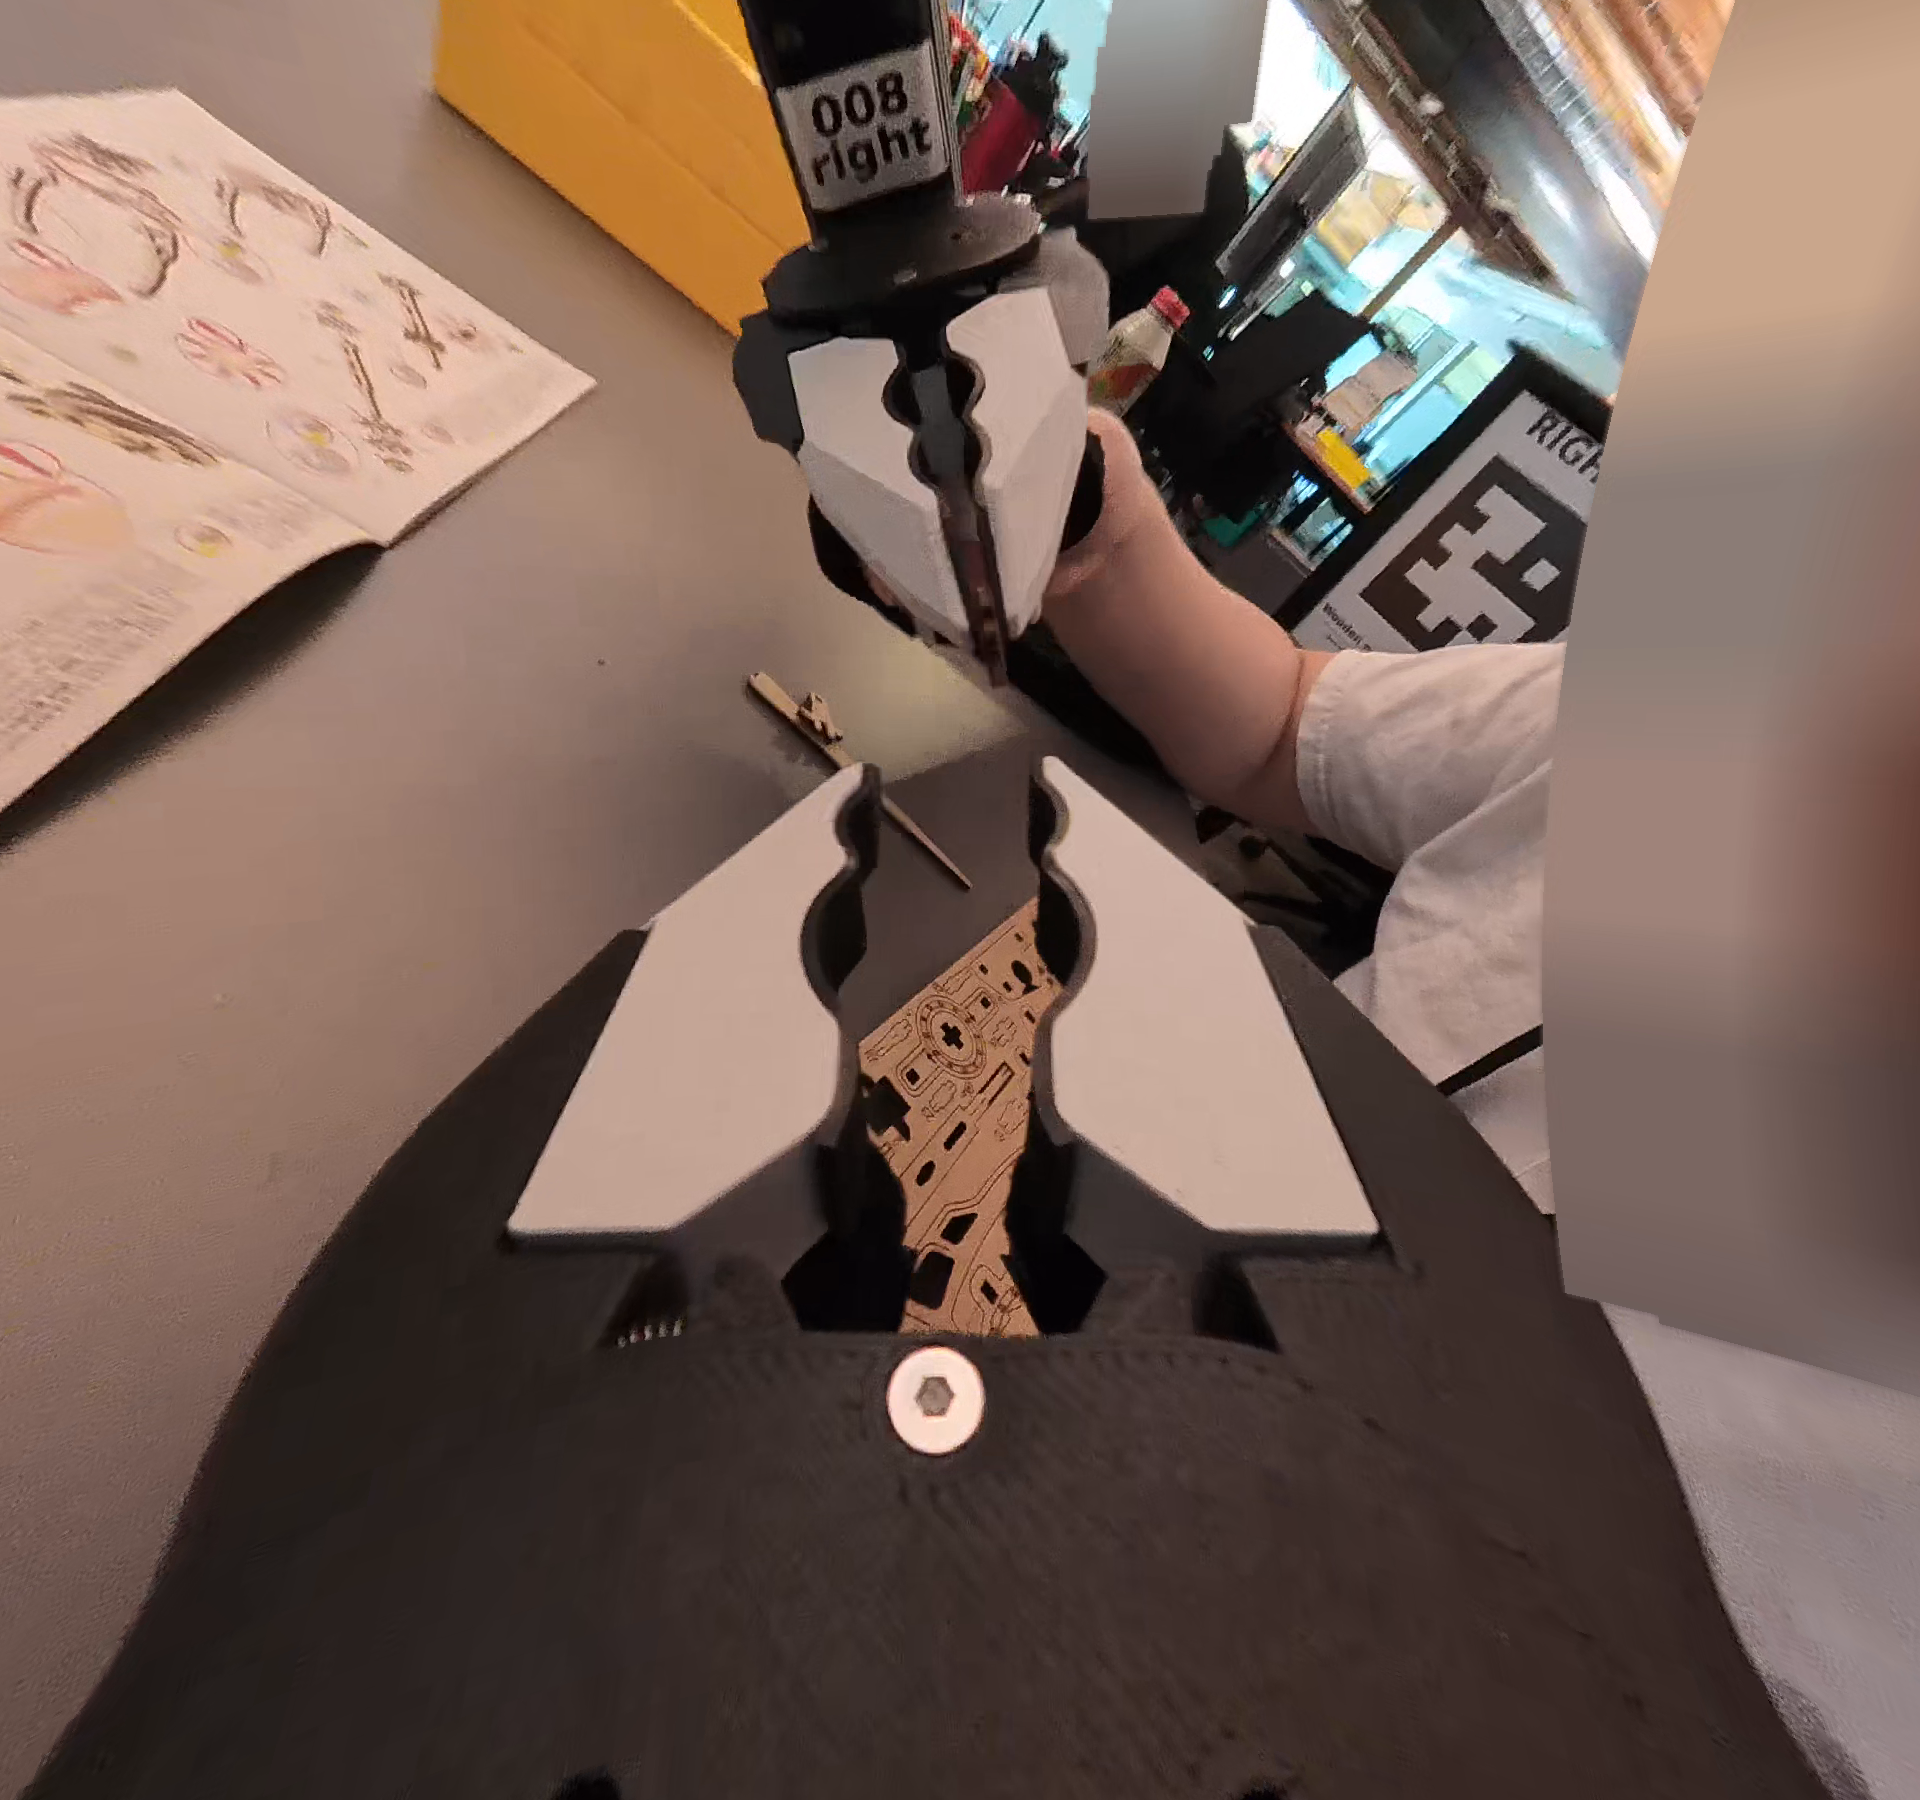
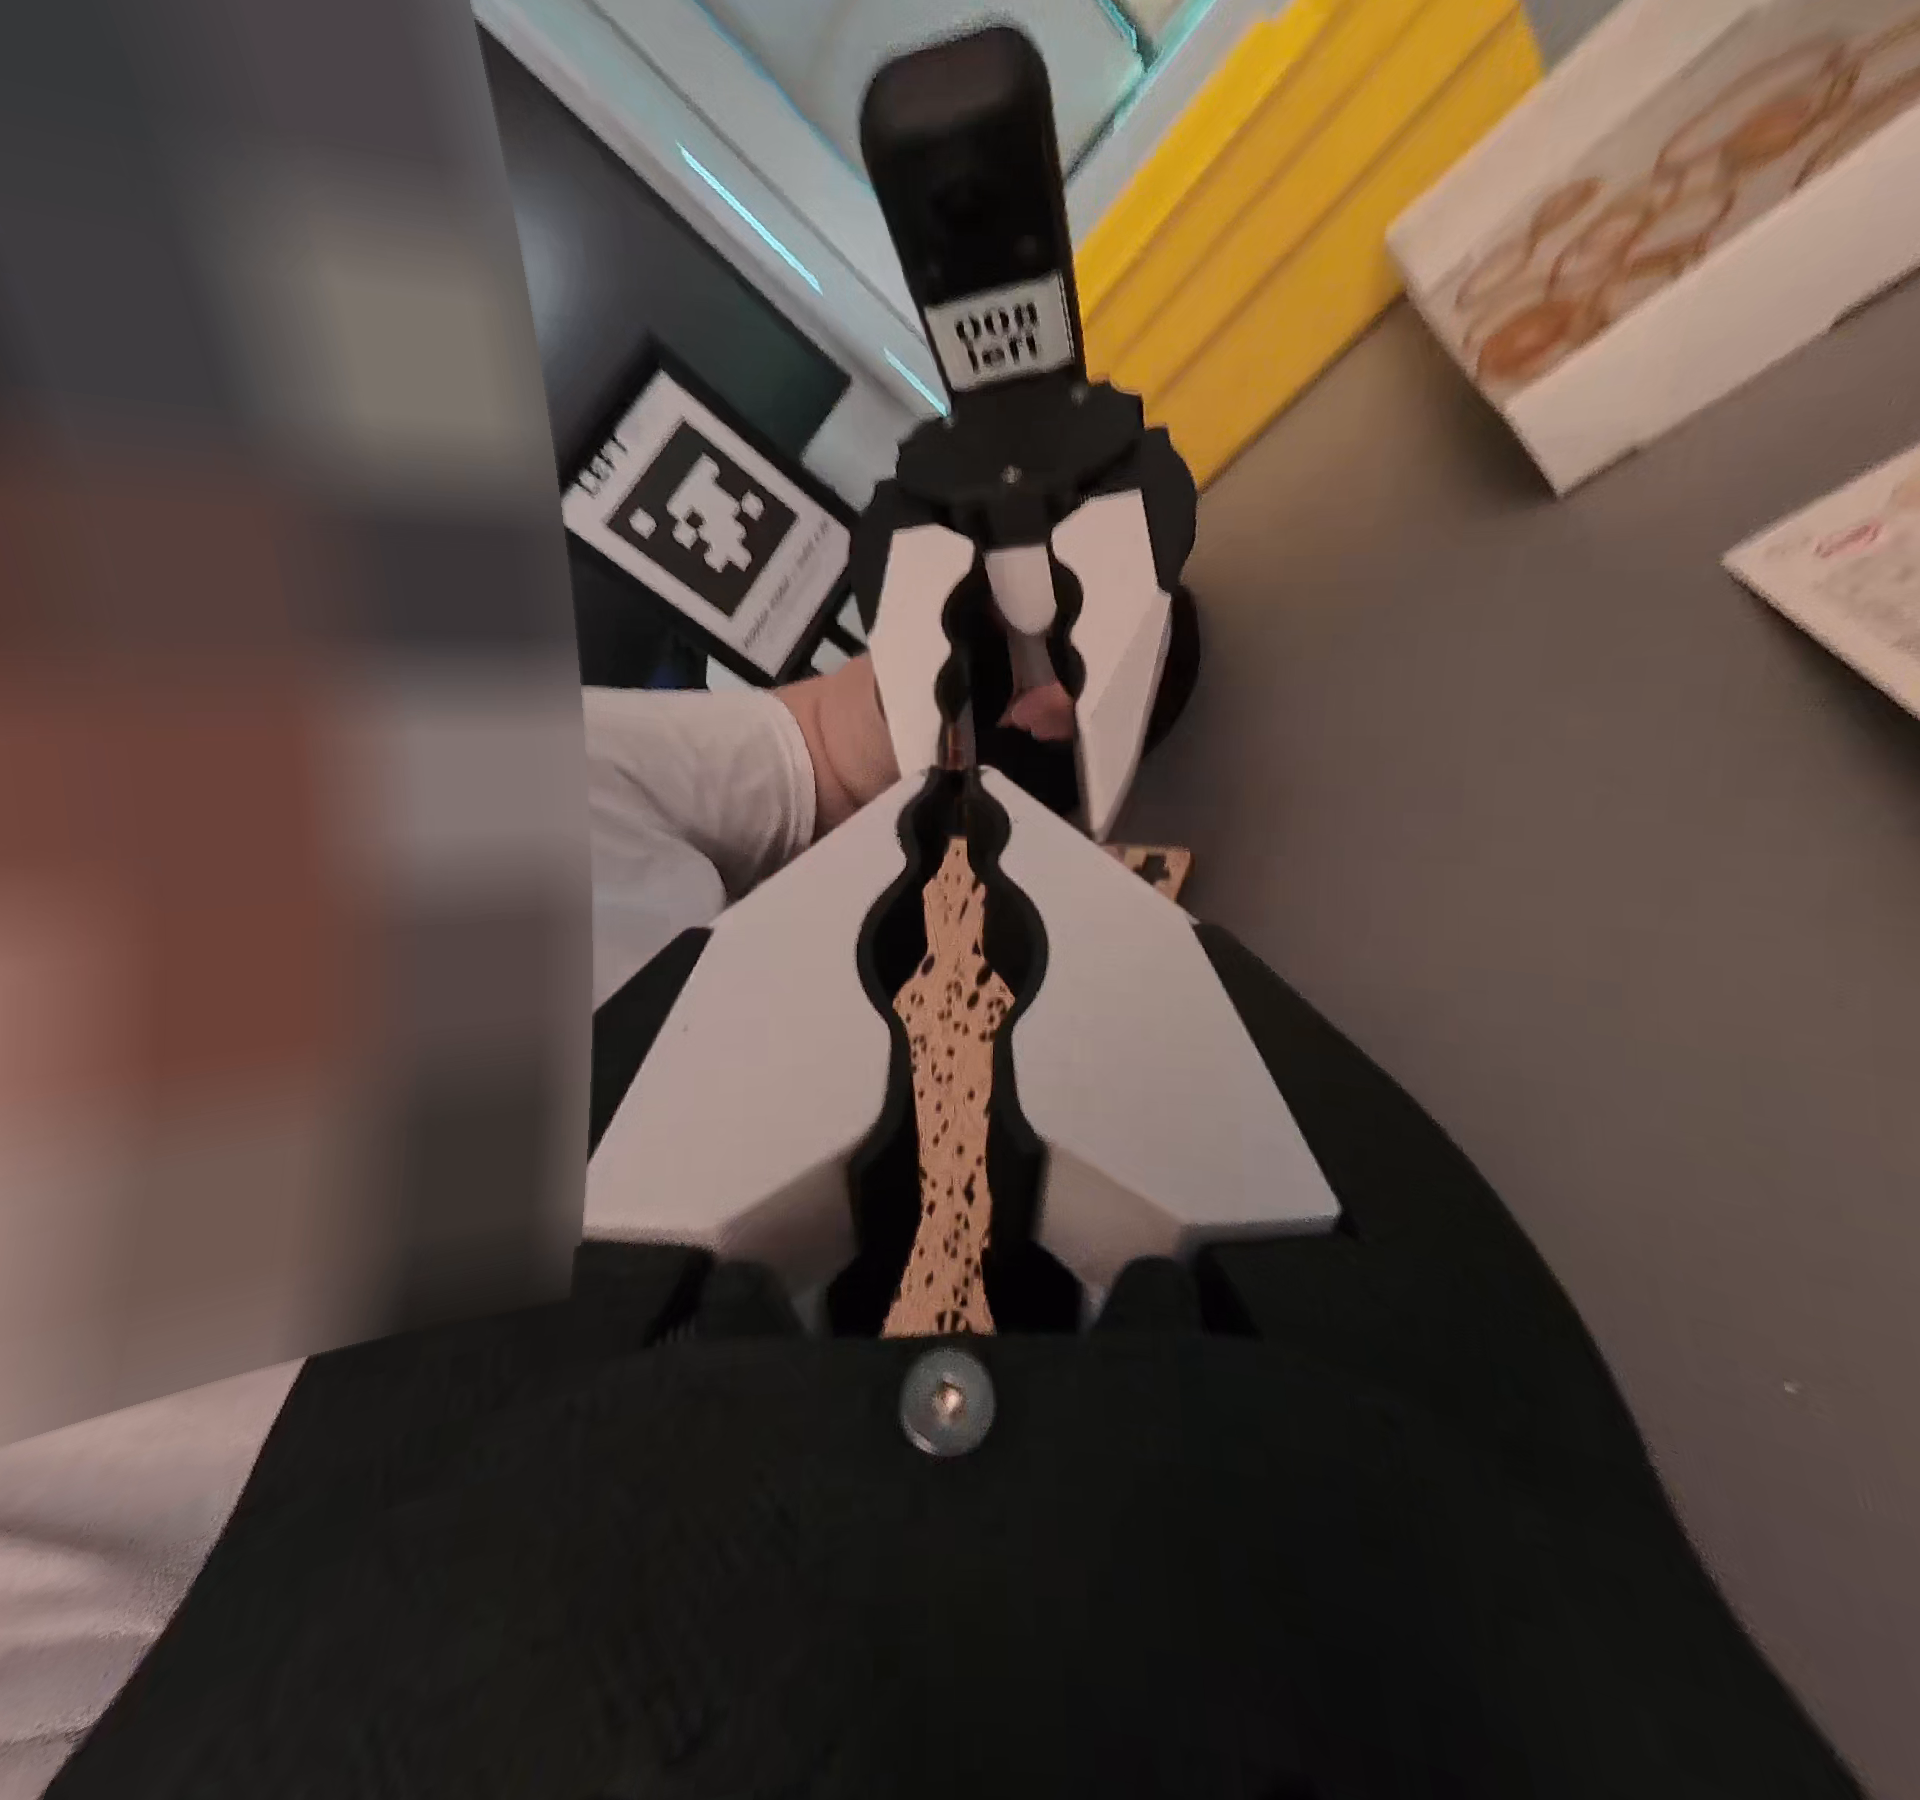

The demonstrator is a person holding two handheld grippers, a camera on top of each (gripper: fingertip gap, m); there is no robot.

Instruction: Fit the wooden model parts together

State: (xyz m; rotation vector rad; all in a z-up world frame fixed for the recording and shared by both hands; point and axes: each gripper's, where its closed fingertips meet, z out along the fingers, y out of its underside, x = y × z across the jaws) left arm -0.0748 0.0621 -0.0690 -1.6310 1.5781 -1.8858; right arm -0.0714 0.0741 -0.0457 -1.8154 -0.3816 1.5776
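In the left wrist view my left gripper [image 1: 956, 782] is open and empty, just above the grey table. A flat laser-cut wooden sheet [image 1: 961, 1075] shows below it, between its fingers. A thin wooden stick part [image 1: 821, 716] lies on the table just ahead of the left finger. My right gripper [image 1: 982, 623] points down opposite, shut on a small dark wooden piece [image 1: 989, 649] that sticks out of its tips. In the right wrist view the right gripper [image 2: 951, 786] pinches that piece [image 2: 951, 751] over the sheet [image 2: 951, 1023]. The left gripper [image 2: 1013, 763] faces it, jaws apart.
A yellow bin [image 1: 603, 88] stands at the back of the table, with an open instruction booklet [image 1: 208, 348] to its left. A white box with pictures [image 2: 1683, 192] lies near the bin. A person's forearm [image 1: 1195, 628] reaches in from the right. A bottle [image 1: 1138, 348] stands beyond the table. My left and right fingertips are right by each other.
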